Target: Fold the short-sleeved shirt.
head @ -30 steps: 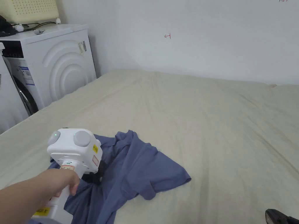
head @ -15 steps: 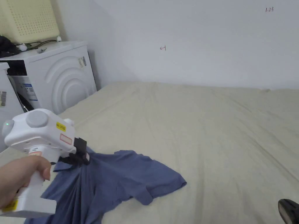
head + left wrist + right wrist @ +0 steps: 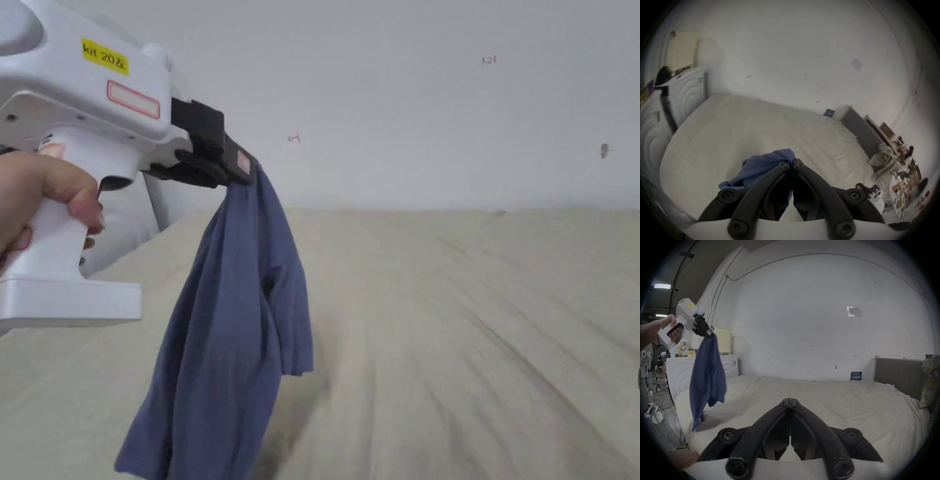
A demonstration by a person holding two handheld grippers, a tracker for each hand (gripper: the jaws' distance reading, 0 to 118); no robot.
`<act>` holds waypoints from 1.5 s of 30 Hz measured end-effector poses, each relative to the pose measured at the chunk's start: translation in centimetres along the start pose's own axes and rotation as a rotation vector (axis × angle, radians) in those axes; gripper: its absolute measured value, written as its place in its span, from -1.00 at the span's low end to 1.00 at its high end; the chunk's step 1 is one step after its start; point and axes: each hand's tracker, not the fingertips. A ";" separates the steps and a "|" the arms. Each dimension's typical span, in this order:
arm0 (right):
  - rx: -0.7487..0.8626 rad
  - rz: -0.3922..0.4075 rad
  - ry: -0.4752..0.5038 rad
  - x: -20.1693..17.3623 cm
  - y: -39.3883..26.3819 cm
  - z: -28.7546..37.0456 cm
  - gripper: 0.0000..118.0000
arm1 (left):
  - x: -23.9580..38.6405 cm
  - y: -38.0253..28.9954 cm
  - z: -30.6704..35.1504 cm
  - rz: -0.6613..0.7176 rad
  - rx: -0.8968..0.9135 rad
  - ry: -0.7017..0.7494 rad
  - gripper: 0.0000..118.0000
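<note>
The blue short-sleeved shirt hangs in a long bunch from my left gripper, which is held high at the left and shut on its top edge. The shirt's lower end trails down toward the beige bed sheet. In the left gripper view the black jaws meet on the blue shirt at the left gripper's tips. The right gripper view has the hanging shirt and the left gripper at far left, while my right gripper is shut with nothing in it, low over the bed.
A white washing machine stands left of the bed, with a cream basket on top. A grey headboard and plaid cloth bound the bed's right end. A white wall runs behind.
My left gripper has risen high, lifting the shirt off the sheet so it now hangs instead of lying spread. The head camera has tilted up.
</note>
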 end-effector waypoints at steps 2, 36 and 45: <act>0.024 0.001 -0.043 1.0 0.6 1.2 -1.00 | 3.8 0.8 -2.0 -0.023 -0.016 -0.092 -0.98; -0.117 -0.119 -0.233 8.6 -1.5 5.6 -1.00 | 8.5 -16.5 -22.5 0.224 -0.114 -0.346 0.83; -0.059 -0.106 -0.243 5.9 -1.6 5.8 -1.00 | 2.5 -24.5 -9.6 0.107 0.276 -0.003 -1.00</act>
